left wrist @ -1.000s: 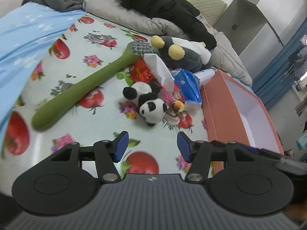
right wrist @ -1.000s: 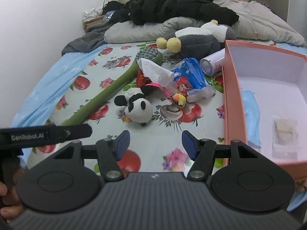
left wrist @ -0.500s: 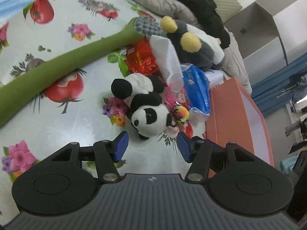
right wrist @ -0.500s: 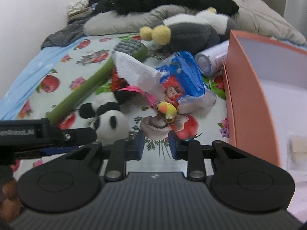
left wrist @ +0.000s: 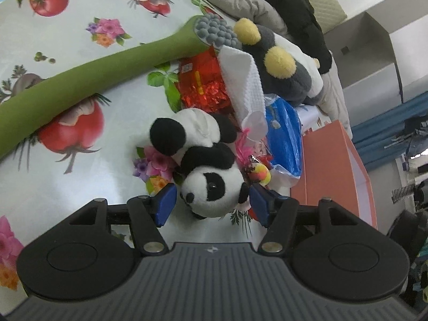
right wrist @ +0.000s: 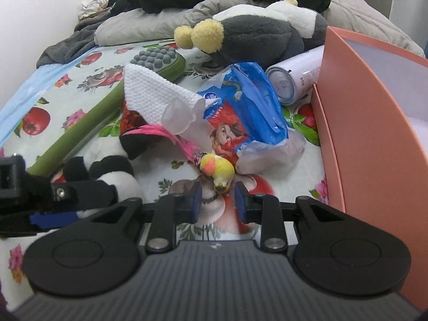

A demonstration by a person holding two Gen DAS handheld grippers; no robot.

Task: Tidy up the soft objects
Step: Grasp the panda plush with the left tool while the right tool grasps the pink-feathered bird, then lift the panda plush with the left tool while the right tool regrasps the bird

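Observation:
A black-and-white panda plush [left wrist: 211, 187] lies on the fruit-print sheet. Its head sits between the blue pads of my left gripper [left wrist: 211, 205]; the jaws are opening and neither pad presses on it. A small yellow-and-orange soft toy [right wrist: 218, 169] lies beside the panda, and its lower tip reaches just between the narrowed jaws of my right gripper [right wrist: 218, 204], untouched. That toy [left wrist: 260, 172] also shows in the left wrist view. The panda [right wrist: 125, 184] is partly hidden behind the left gripper's finger in the right wrist view.
An orange box [right wrist: 361, 133] stands open on the right. Behind the toys lie a long green plush stick [left wrist: 93, 80], a white cloth [left wrist: 243, 80], a red wrapper [left wrist: 203, 85], a blue bag [right wrist: 248, 99], a white can [right wrist: 291, 83] and a grey plush [right wrist: 254, 34].
Both grippers came down and closer to the pile. The panda's head now lies between the left jaws. The right jaws narrowed and now frame the yellow toy's tip.

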